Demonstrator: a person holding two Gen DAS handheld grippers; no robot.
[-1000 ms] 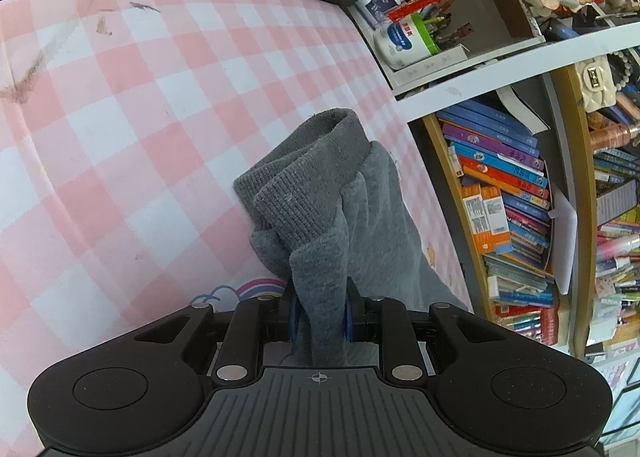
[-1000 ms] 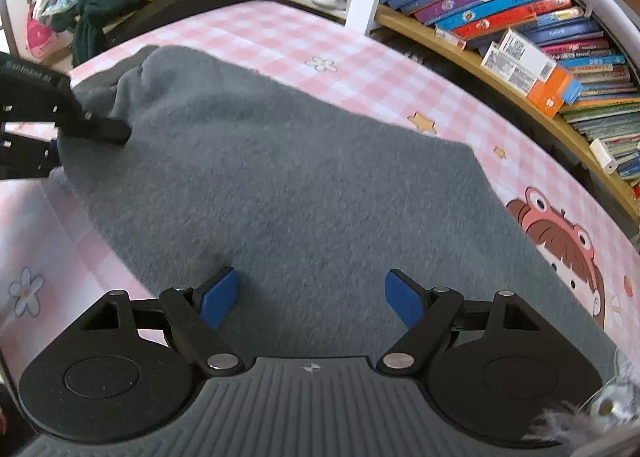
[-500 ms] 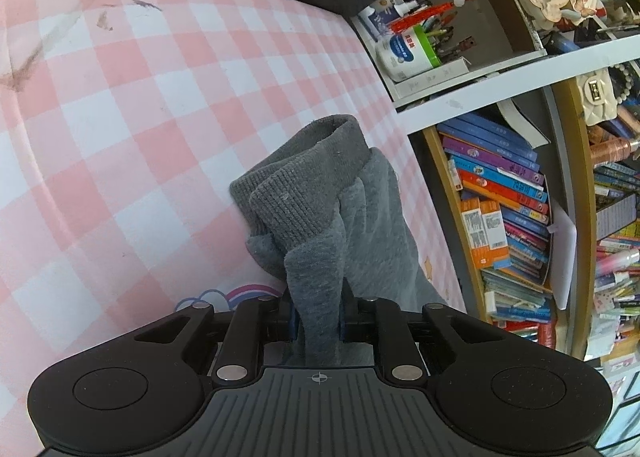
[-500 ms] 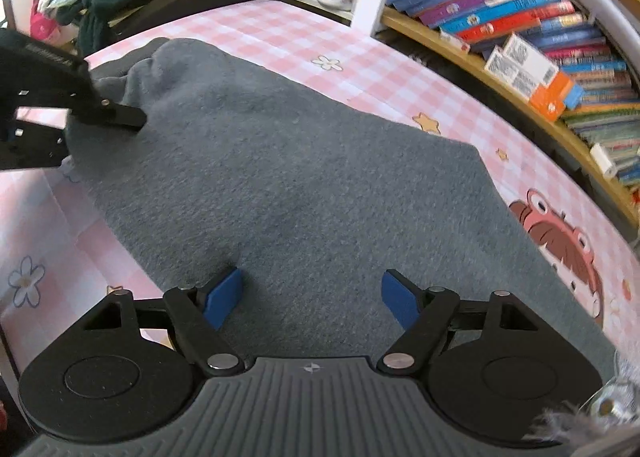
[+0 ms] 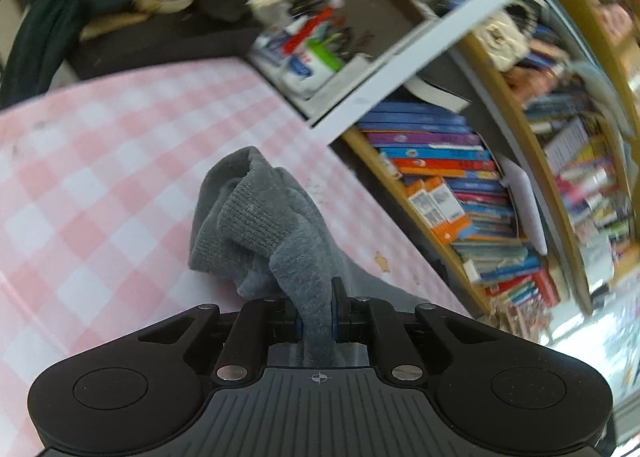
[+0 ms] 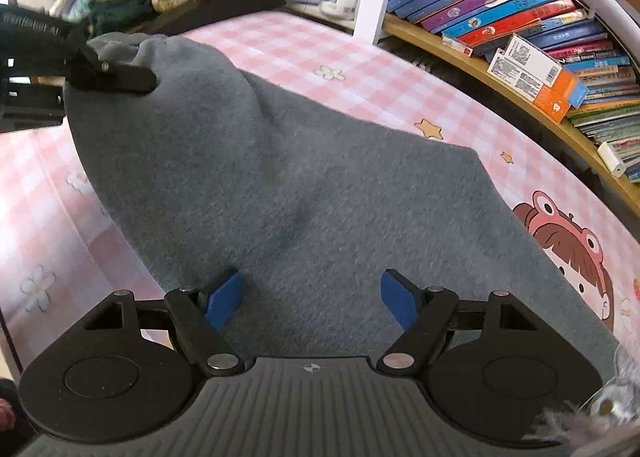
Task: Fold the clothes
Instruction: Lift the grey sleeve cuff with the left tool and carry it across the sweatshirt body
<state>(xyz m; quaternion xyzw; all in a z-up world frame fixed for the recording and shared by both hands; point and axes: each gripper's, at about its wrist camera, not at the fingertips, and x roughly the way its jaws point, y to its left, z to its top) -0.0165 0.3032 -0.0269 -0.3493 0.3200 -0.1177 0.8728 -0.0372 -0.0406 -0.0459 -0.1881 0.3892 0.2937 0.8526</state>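
A folding step is judged to be in hand: one end of the grey garment is lifted off the pink checked cloth by the left gripper, and the rest of it is left lying spread on that cloth. It cannot be told for certain which kind of garment it is; a ribbed cuff is seen at the lifted end.

The left gripper is pressed together on the fabric. A thick fold of the grey knit is pinched between its fingers, and the cuff hangs bunched just ahead of the fingertips, above the checked cloth.

The right gripper is spread wide and nothing is held by it. Its blue pads are seen low over the flat part of the garment, with grey fabric filling the space between and ahead of them; whether the pads touch the fabric cannot be told.

For the next move, it is judged that the lifted end must be carried over the flat part toward the right fingers and laid down evenly. The flat part may need to be pressed or gripped by the right gripper, so that the garment is not dragged along.
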